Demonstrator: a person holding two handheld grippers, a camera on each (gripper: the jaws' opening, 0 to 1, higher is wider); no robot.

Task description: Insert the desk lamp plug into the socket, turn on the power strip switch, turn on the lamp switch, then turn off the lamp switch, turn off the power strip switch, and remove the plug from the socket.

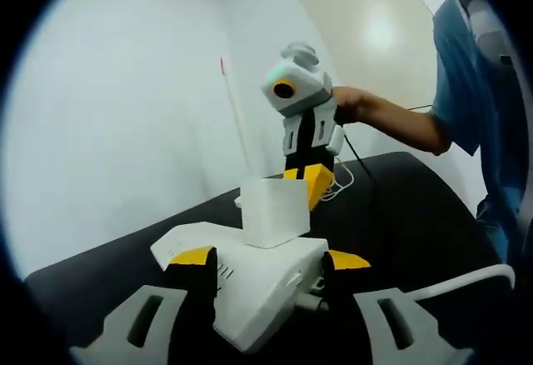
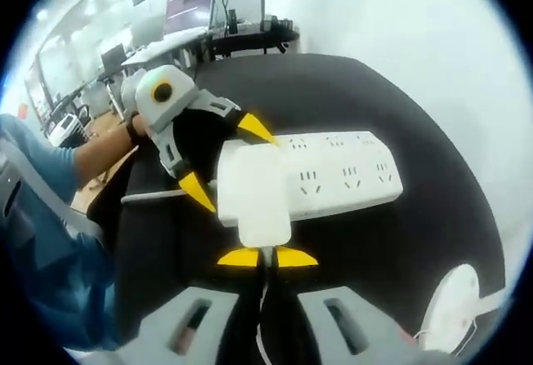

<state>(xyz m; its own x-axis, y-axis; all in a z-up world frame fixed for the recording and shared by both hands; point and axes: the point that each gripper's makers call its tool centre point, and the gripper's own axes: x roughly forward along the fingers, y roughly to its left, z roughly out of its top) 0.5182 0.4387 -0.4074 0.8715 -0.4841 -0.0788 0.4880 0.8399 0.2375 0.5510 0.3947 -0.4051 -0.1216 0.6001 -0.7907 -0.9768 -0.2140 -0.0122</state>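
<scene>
Your left gripper (image 1: 268,258) clamps the power strip (image 2: 333,173) on the black table (image 2: 433,215), while your right gripper (image 2: 266,257) pinches the plug's (image 2: 252,190) cord.

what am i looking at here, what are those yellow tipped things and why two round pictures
No robot here: a person holds a pair of hand-held tongs in each hand, and each pair carries its own fisheye camera. The left gripper view looks along the left tongs, whose yellow tips sit on either side of a white power strip on a black table. The right gripper view looks along the right tongs, closed just behind a white plug block standing on the strip; whether they pinch its cord is unclear. A round white lamp base sits nearby.
</scene>
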